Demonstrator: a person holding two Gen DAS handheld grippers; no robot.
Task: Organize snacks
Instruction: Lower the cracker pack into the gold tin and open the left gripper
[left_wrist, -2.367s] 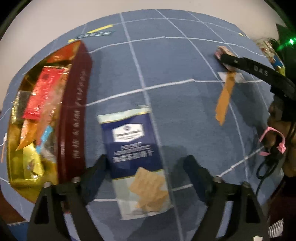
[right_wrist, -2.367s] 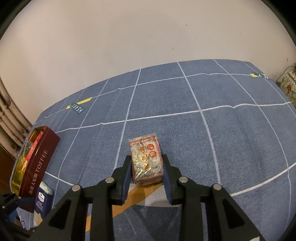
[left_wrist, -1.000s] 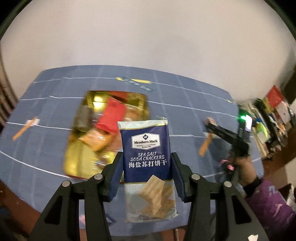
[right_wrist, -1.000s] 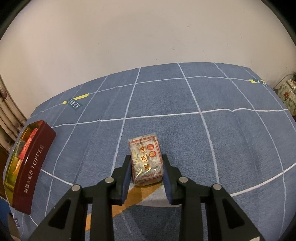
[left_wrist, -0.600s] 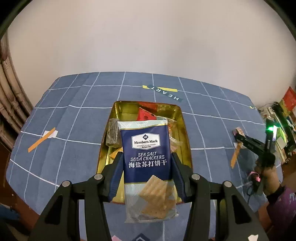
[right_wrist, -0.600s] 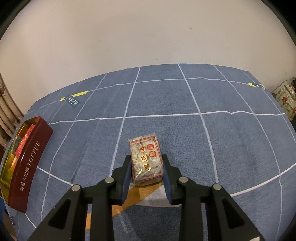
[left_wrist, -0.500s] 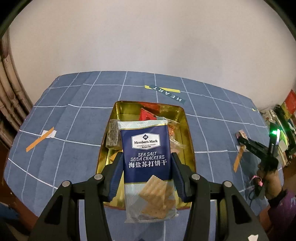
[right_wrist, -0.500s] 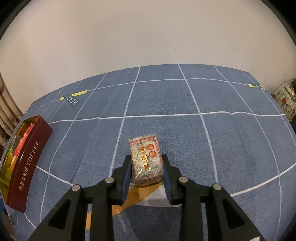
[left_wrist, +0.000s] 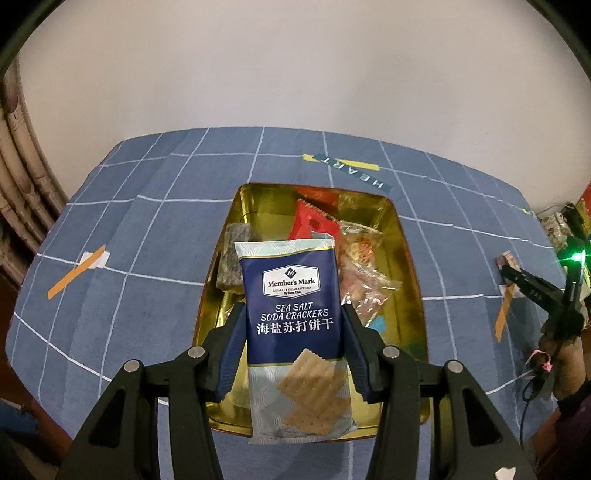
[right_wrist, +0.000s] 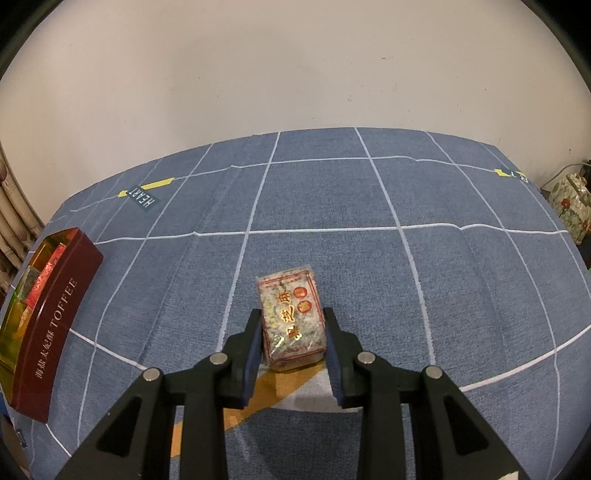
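My left gripper (left_wrist: 293, 323) is shut on a navy pack of sea salt soda crackers (left_wrist: 291, 295), held upright above the gold-lined toffee tin (left_wrist: 404, 236). Several wrapped snacks, among them a red packet (left_wrist: 312, 223) and clear bags (left_wrist: 364, 280), lie in the tin. In the right wrist view my right gripper (right_wrist: 291, 334) is shut on a clear-wrapped block with red and gold print (right_wrist: 290, 314), which rests on the blue cloth over a strip of orange tape (right_wrist: 255, 393). The same tin (right_wrist: 48, 325) shows dark red at the far left.
The blue gridded cloth (right_wrist: 369, 258) covers the table up to a pale wall. An orange tape mark (left_wrist: 75, 273) lies left of the tin, a HEART label (left_wrist: 351, 171) behind it. A person's hand with the other gripper (left_wrist: 539, 295) is at the right edge, with cluttered boxes (right_wrist: 570, 206) off the table's right side.
My left gripper has carried the cracker pack over the tin and lower, so the tin now fills the middle of its view. The right gripper has stayed still on its block.
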